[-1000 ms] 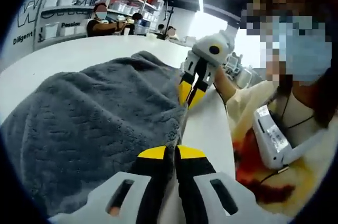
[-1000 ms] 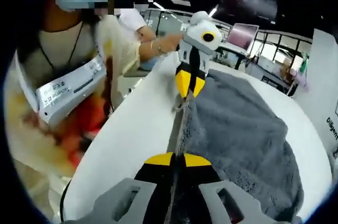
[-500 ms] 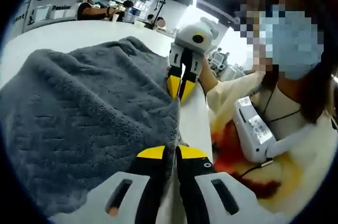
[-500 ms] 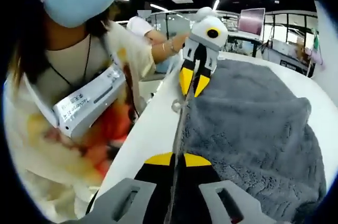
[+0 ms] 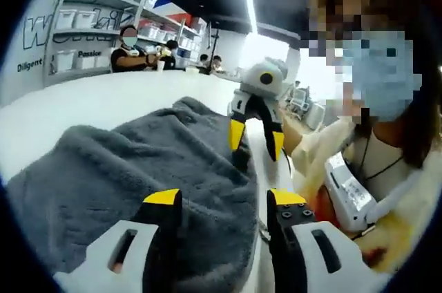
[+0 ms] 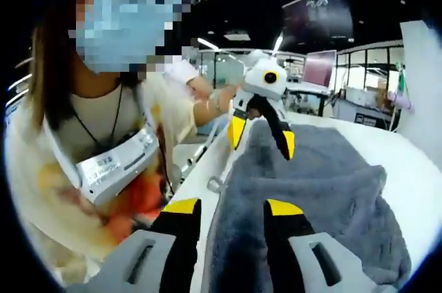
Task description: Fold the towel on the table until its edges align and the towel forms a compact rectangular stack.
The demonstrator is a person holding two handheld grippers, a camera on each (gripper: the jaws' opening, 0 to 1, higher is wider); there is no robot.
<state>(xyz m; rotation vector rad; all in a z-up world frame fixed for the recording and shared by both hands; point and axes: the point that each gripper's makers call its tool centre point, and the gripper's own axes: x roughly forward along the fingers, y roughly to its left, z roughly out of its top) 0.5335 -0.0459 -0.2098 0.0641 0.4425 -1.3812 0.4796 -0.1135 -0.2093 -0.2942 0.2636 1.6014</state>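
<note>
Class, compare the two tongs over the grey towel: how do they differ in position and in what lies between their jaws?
The left tongs straddle the near edge of the fluffy grey towel, with towel between the jaws; the right tongs sit at the opposite end. Seen from the left gripper view, the right tongs straddle the towel's edge beside the white table. Both have yellow tips and stand open, gripping nothing.
</note>
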